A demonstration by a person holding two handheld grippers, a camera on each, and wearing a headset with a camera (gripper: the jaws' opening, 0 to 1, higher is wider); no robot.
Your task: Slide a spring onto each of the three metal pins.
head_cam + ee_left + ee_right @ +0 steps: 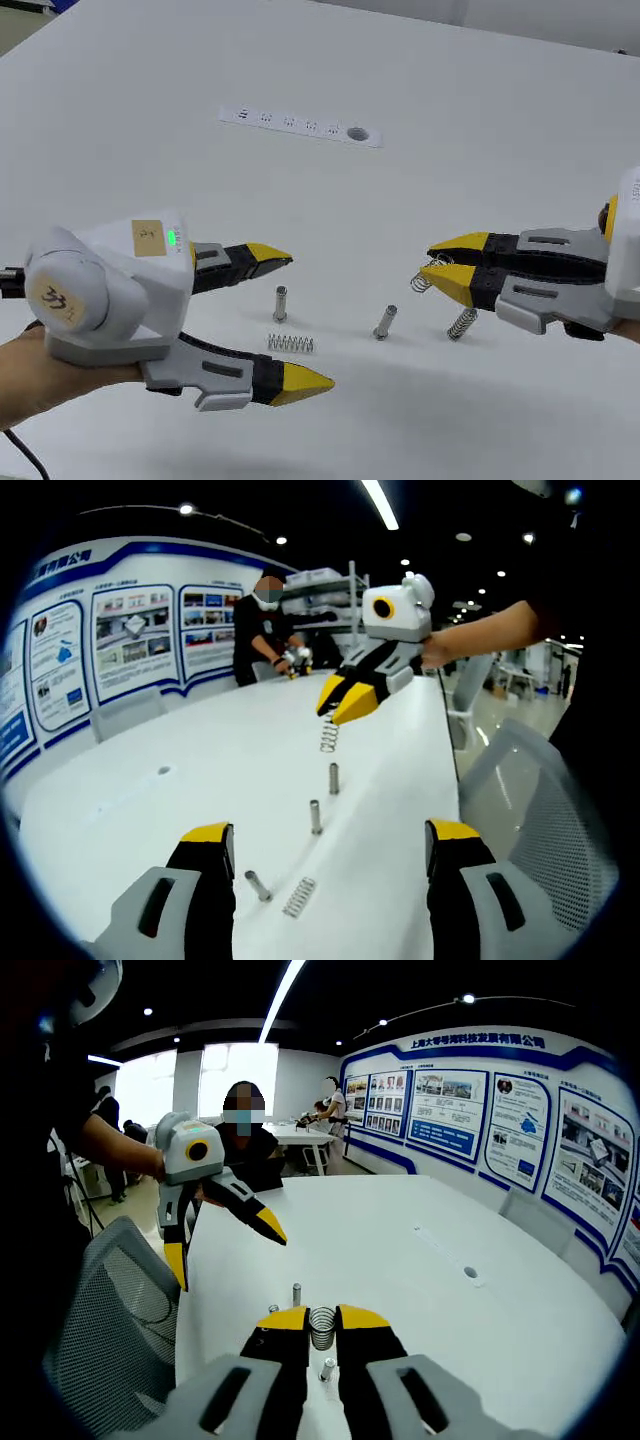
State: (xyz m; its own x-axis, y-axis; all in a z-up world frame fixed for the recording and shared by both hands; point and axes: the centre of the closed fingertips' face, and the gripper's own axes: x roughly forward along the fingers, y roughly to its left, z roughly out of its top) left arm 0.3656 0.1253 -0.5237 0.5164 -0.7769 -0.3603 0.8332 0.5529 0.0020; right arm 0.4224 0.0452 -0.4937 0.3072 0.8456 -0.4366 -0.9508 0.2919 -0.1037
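Observation:
My right gripper (428, 259) is shut on a small steel spring (421, 282), which hangs from its yellow tips above the white table (150, 120); the right gripper view has that spring (321, 1327) pinched between the tips of the gripper (322, 1318). One metal pin (280, 303) stands upright and a second pin (385, 321) leans. Further right, a coiled piece (462, 323) looks like a spring on a third pin. A loose spring (291, 343) lies flat. My left gripper (308, 320) is open, with the upright pin and loose spring between its fingers.
A white power strip (300, 125) lies further back on the table. In the left gripper view, a person stands at the far end of the table and a mesh chair (560, 810) sits at the right. Wall posters (470, 1110) line the room.

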